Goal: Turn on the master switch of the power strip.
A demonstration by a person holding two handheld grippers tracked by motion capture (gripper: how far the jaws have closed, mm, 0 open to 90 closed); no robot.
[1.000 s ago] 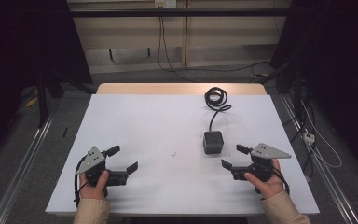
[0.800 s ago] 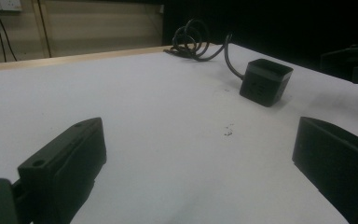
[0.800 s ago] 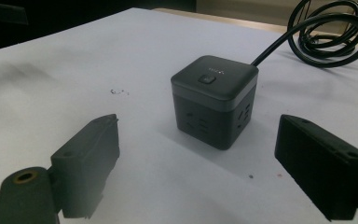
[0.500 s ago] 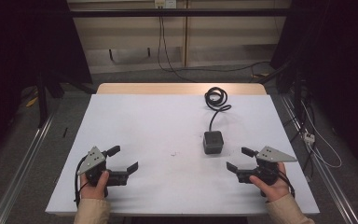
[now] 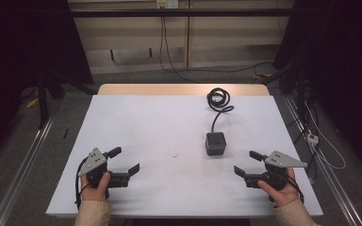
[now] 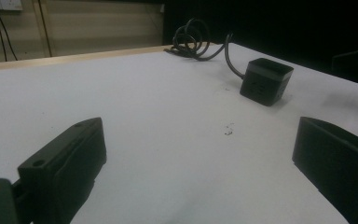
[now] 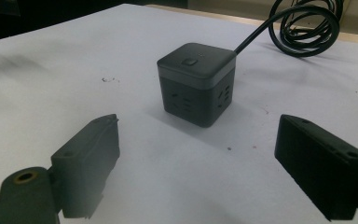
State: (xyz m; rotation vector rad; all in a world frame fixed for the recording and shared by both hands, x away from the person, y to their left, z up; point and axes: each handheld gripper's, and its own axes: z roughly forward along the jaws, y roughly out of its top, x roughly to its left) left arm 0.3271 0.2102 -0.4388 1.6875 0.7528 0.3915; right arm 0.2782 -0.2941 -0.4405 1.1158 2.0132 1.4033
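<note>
I'm lining my right gripper (image 5: 249, 163) up on the socket cube (image 5: 215, 143), which sits on the surface (image 5: 160, 127) just ahead. Both grippers' fingers are spread, empty. Next: advance and straddle it squarely.

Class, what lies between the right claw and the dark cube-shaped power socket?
Bare white tabletop, seen in the right gripper view, separates right claw from dark cube-shaped power socket.

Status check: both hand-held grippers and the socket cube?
Left hand-held gripper open, empty. Right hand-held gripper open, facing socket cube, apart from it. Cube upright, cable coiled behind. Path clear.
</note>
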